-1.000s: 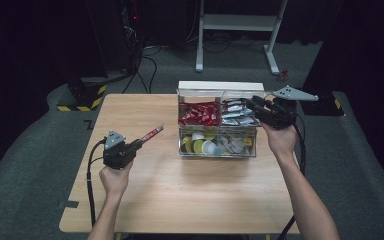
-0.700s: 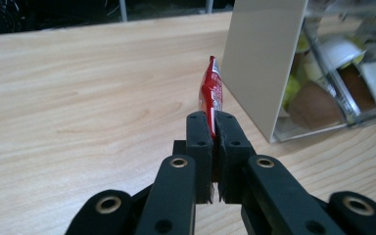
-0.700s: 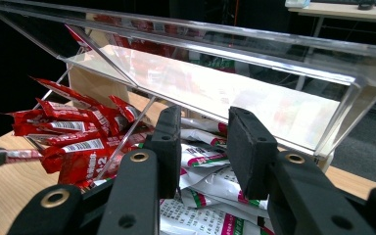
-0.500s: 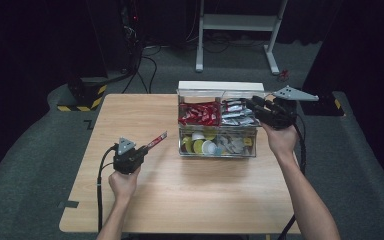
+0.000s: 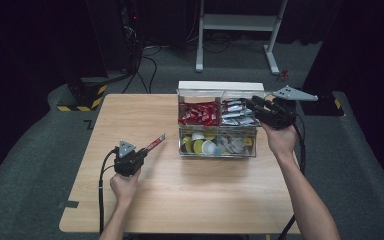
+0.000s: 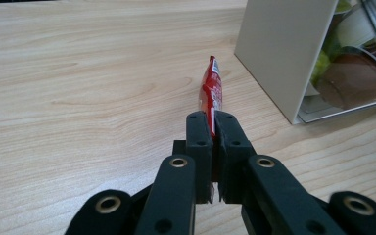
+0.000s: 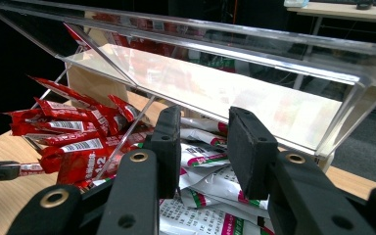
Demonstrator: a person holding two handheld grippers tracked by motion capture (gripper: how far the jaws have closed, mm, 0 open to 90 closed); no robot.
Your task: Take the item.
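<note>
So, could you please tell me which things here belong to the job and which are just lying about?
In the job:
- red sachet, clamped in the left gripper
- clear organiser box
- right gripper, open over the white sachets

Lying about:
- white stand
- floor cables

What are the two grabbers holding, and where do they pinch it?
The left gripper pinches a red sachet by its near end; the rest sticks out over the table. The right gripper holds nothing, its jaws apart above the white sachets.
</note>
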